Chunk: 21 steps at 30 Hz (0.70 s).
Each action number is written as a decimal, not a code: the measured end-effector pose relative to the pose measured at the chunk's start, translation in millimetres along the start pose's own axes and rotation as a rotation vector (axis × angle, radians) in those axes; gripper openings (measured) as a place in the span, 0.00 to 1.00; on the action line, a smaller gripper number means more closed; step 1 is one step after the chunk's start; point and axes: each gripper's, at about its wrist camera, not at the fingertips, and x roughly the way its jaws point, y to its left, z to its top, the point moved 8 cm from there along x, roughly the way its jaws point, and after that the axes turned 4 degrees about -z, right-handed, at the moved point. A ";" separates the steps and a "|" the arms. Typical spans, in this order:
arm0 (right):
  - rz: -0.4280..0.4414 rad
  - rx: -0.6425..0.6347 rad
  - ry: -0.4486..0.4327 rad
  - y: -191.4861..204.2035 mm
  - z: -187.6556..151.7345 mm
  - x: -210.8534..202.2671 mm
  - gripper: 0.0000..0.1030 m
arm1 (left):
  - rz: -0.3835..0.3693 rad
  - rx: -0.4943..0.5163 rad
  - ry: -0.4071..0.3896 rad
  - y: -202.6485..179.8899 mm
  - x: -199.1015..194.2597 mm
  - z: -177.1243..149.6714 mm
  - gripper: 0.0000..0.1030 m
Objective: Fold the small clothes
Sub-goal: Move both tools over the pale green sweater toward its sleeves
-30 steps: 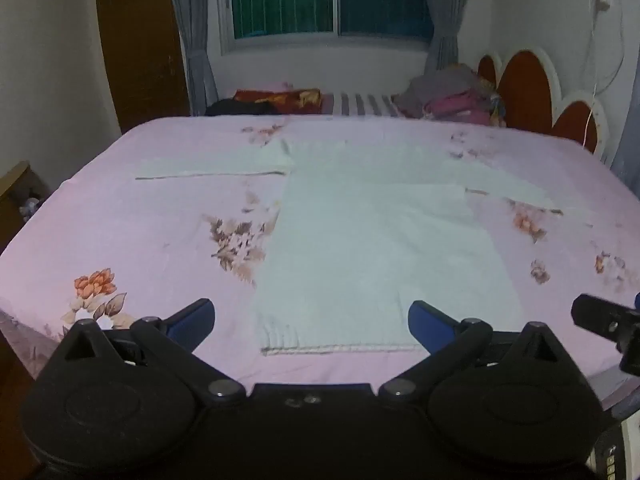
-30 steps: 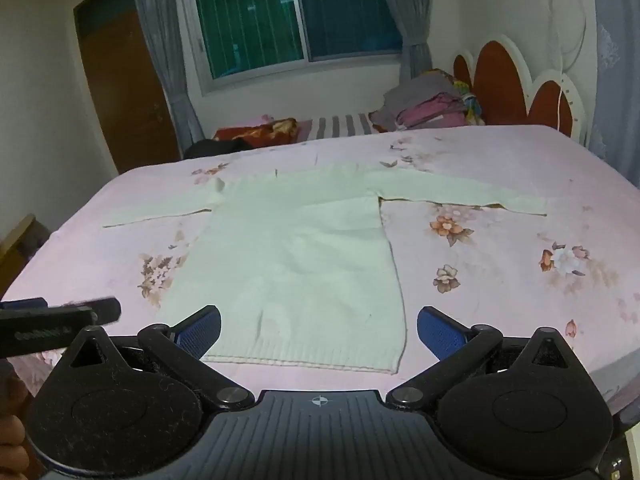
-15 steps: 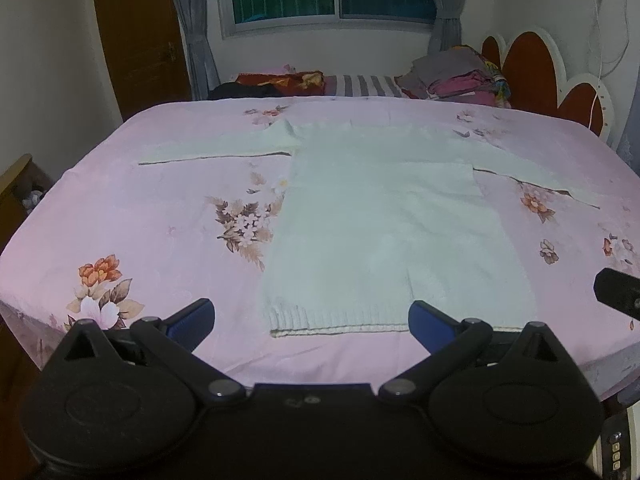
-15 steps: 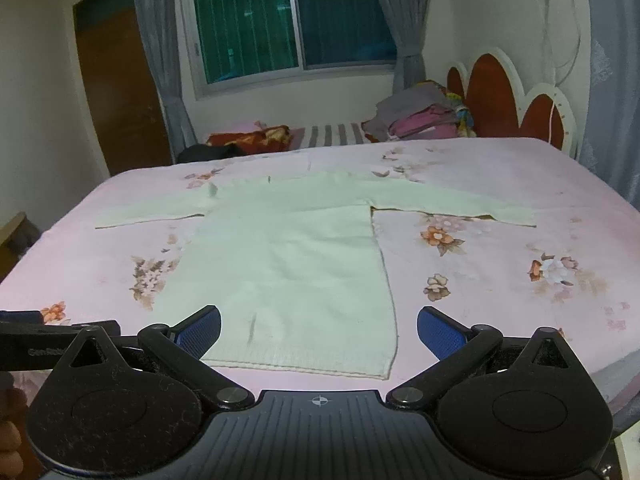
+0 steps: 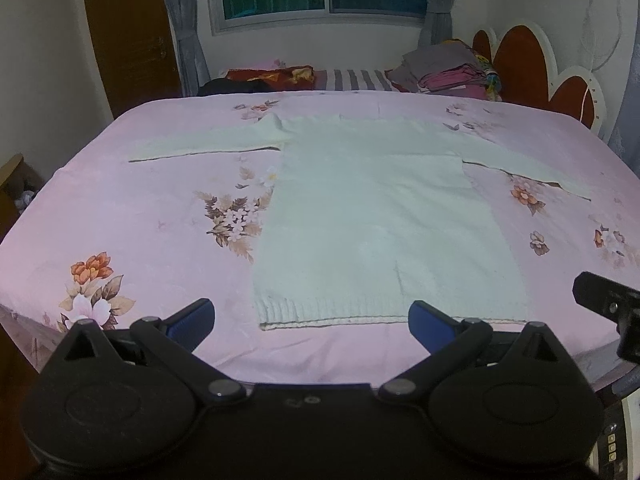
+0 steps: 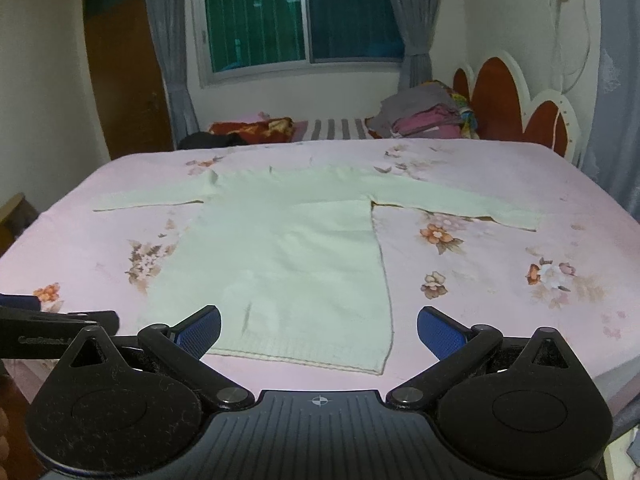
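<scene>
No folds are showing yet: the pale sweater (image 5: 376, 216) is lying flat, sleeves spread, mid-frame on the bed (image 5: 140, 216); left gripper (image 5: 310, 320) and right gripper (image 6: 319, 330) are hovering, jaws wide, empty.

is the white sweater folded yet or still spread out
Spread out: the sweater lies flat on the bed, both sleeves stretched sideways, no folds made.

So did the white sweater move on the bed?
No. The white sweater lies beside the same flower print on the pink sheet; only the cameras shifted.
</scene>
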 end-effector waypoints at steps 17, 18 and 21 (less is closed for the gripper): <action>0.001 0.002 -0.007 -3.5 2.5 4.6 1.00 | -0.033 0.016 0.009 -10.5 4.7 2.2 1.00; -0.001 0.002 -0.009 -4.2 2.5 4.9 1.00 | -0.032 0.018 0.009 -10.7 5.2 2.5 1.00; 0.002 0.005 -0.010 -5.1 3.4 6.3 1.00 | -0.031 0.021 0.012 -11.0 6.5 2.8 1.00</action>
